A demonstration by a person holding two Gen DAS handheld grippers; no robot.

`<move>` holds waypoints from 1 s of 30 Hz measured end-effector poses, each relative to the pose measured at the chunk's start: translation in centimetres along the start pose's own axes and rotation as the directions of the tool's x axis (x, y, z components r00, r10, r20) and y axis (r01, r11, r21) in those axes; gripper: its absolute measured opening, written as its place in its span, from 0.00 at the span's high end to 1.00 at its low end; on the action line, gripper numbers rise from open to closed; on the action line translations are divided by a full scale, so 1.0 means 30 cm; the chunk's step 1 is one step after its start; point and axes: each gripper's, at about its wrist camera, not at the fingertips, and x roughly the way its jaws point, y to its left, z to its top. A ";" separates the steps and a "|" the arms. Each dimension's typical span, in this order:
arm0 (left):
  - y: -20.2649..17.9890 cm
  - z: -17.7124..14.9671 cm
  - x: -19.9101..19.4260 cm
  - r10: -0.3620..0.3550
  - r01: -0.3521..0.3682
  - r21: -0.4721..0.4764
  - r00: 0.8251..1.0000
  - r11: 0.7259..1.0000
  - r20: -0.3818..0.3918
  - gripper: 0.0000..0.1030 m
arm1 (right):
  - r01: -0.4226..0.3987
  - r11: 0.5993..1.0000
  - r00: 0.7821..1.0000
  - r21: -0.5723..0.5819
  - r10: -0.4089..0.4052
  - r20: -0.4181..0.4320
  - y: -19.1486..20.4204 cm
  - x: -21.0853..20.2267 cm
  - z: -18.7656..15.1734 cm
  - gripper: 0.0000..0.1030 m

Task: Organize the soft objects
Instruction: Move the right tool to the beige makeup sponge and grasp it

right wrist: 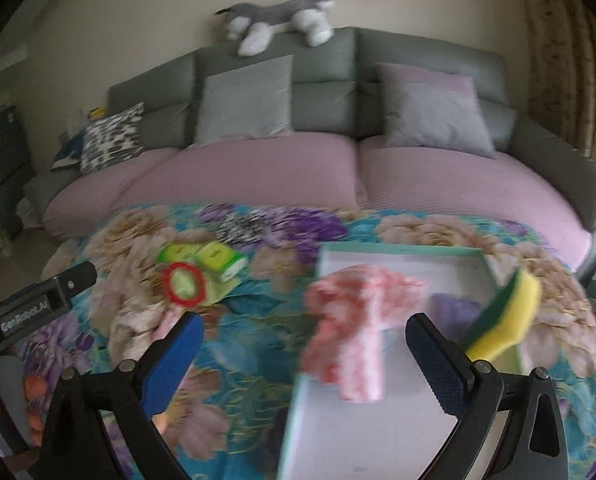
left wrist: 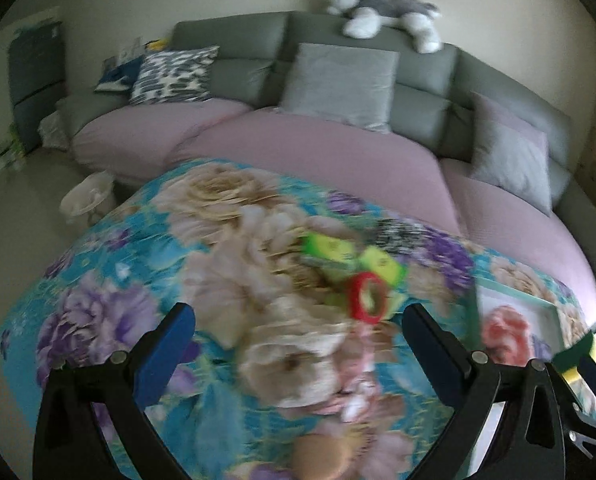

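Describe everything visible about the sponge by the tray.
The sponge is a two-layer block: thick yellow foam with a dark green scouring layer on one face. It looks soft and slightly bowed. It stands tilted on edge at the tray's right side, green face turned toward the tray; whether it leans on the rim is unclear. It sits beyond the open right hand-held gripper's right finger and is not gripped. The left wrist view shows only a blurred sliver.
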 end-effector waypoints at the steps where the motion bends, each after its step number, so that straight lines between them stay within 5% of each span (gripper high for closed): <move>1: 0.030 0.000 0.008 0.008 -0.008 -0.017 1.000 1.000 -0.008 0.00 | -0.016 1.000 1.000 -0.009 0.015 -0.007 0.021 0.011 -0.004 0.01; 7: 0.153 -0.013 0.045 0.046 -0.048 -0.043 0.997 0.998 -0.060 0.00 | -0.078 0.995 0.996 -0.059 0.075 -0.056 0.134 0.063 -0.030 0.01; 12: 0.159 -0.047 0.099 -0.052 0.053 0.002 0.987 0.999 -0.151 0.00 | -0.147 0.985 0.984 -0.095 0.136 -0.114 0.213 0.105 -0.062 0.00; 16: 0.137 -0.076 0.133 -0.049 0.067 0.078 0.978 0.995 -0.202 0.00 | -0.219 0.972 0.959 -0.089 0.198 -0.200 0.269 0.148 -0.114 0.01; 19: 0.170 -0.094 0.177 -0.094 0.108 0.041 0.962 0.993 -0.257 0.00 | -0.266 0.959 0.935 -0.097 0.233 -0.266 0.313 0.172 -0.164 0.01; 25: 0.240 -0.119 0.224 -0.097 0.100 -0.005 0.945 0.995 -0.313 0.00 | -0.282 0.944 0.913 -0.171 0.209 -0.351 0.398 0.210 -0.245 0.01; 30: 0.272 -0.137 0.255 -0.069 0.069 -0.012 0.932 0.998 -0.356 0.00 | -0.285 0.935 0.899 -0.212 0.185 -0.397 0.442 0.236 -0.287 0.12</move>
